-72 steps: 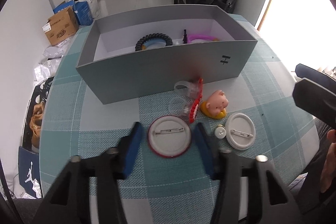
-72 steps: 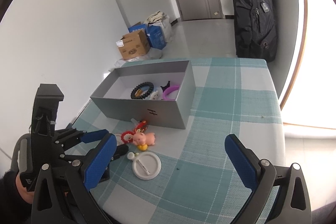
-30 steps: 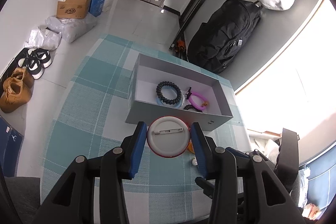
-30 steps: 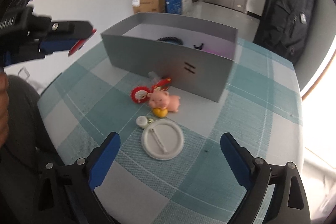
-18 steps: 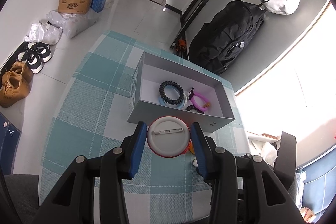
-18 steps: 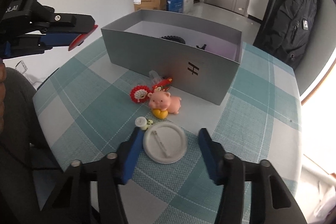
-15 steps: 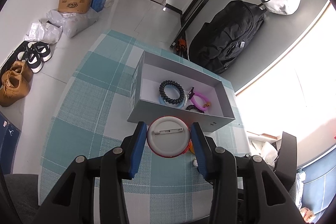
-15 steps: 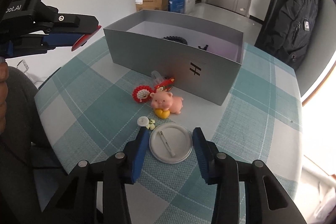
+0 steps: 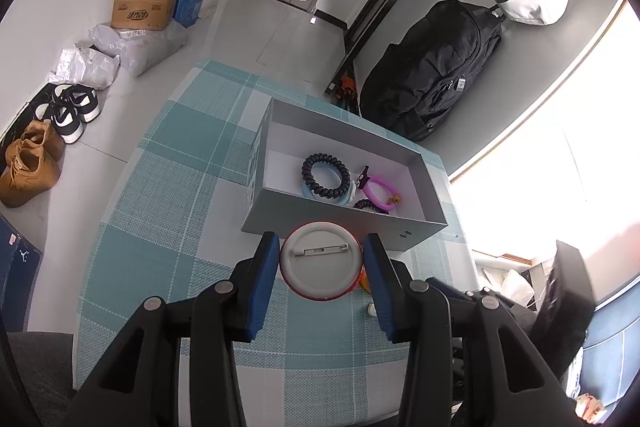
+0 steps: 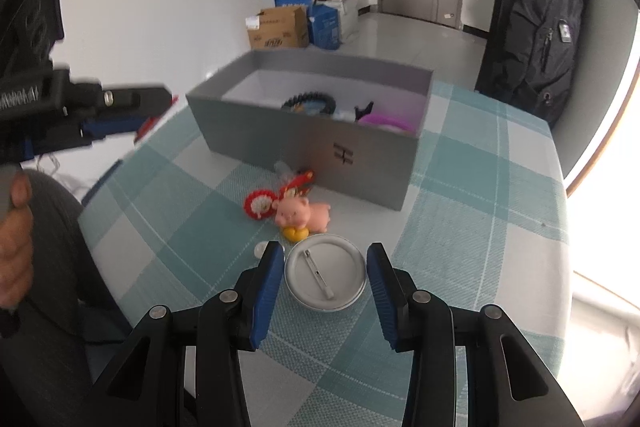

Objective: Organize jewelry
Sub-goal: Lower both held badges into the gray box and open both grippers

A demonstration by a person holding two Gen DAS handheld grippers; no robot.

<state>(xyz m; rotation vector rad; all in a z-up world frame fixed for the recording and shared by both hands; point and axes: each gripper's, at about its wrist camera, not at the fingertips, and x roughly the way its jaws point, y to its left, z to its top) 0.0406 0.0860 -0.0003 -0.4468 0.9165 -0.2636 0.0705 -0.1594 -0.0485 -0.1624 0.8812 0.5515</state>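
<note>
My left gripper (image 9: 322, 263) is shut on a red-rimmed round pin badge (image 9: 321, 266) and holds it high above the table, in front of the grey box (image 9: 340, 225). The box holds a black coil bracelet (image 9: 325, 175), a purple ring (image 9: 378, 191) and other small pieces. My right gripper (image 10: 325, 277) has its jaws around a white pin badge (image 10: 325, 274) on the table, with small gaps beside it. The left gripper also shows in the right wrist view (image 10: 132, 115). A pink pig toy (image 10: 302, 213) and a red charm (image 10: 260, 203) lie by the box (image 10: 280, 139).
The round table has a teal checked cloth (image 10: 480, 195). A small white bead (image 10: 261, 249) lies left of the white badge. A black backpack (image 9: 432, 79), cardboard boxes (image 9: 142, 1) and shoes (image 9: 28, 167) are on the floor beyond the table.
My right gripper has narrowed from wide open to closely flank the white badge and has moved in low. My left gripper lifted the red-rimmed badge high and has since held nearly still.
</note>
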